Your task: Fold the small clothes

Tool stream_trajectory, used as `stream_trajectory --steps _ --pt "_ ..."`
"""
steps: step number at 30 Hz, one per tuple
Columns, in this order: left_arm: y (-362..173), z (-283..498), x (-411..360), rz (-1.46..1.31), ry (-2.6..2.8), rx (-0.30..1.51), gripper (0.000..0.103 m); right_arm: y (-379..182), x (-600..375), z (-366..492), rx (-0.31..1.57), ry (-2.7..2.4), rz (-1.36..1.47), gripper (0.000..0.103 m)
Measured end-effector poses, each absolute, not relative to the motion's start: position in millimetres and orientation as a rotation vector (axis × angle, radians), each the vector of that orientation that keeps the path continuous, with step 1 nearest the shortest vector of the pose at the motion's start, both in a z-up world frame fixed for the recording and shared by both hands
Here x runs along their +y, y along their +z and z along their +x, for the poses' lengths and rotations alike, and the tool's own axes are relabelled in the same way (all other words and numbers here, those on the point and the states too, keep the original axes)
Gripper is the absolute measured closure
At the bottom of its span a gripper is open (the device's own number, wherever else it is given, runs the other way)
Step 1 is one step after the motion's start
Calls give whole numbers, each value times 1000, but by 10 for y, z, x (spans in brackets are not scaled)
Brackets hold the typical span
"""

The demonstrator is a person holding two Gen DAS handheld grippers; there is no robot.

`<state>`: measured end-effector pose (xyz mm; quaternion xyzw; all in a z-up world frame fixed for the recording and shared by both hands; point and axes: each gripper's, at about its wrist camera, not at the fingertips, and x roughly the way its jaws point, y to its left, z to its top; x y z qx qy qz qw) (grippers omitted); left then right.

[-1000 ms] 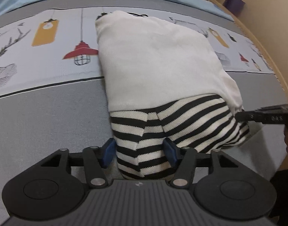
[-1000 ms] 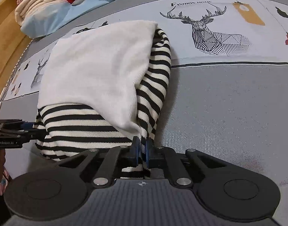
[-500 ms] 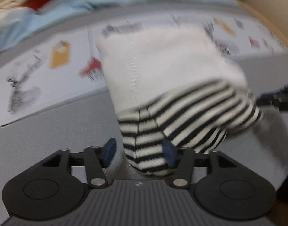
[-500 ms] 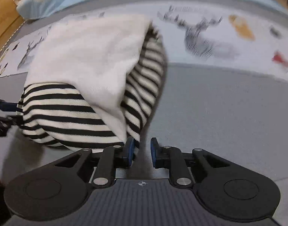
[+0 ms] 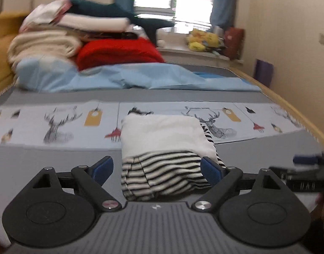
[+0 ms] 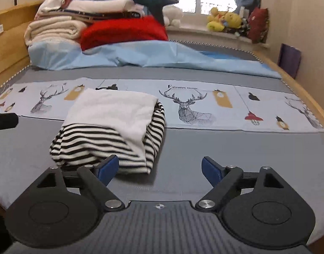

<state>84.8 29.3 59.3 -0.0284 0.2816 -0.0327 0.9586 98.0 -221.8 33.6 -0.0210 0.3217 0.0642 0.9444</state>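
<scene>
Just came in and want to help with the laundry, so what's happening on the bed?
A person with two hand-held grippers is folding small clothes. The folded striped garment lies on the bed sheet. The left hand-held gripper and right hand-held gripper are both open, holding nothing.

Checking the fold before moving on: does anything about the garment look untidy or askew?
Slightly. The striped garment lies folded on the bedspread, but its white layer sits skewed, leaving striped fabric bulging out along the near and right edges. Both tongs are open, clear of it.
</scene>
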Motion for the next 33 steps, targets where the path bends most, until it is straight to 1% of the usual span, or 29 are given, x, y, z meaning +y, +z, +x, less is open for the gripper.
stream_trajectory --steps 3,8,10,15,24,33 --pt "516 765 262 -119 -30 593 11 368 -2158 813 635 148 -18 17" --pt "406 726 135 -39 -5 615 10 397 -2112 673 625 153 -12 17" --pt "355 750 139 -54 9 649 1 398 -2125 686 644 156 23 17" --pt "204 776 129 -58 20 716 0 404 -2097 684 665 148 53 17" --pt "174 749 93 -64 40 710 0 306 -1962 667 692 162 -4 15" --pt "140 769 73 -65 28 728 0 291 -1844 651 682 174 -53 15"
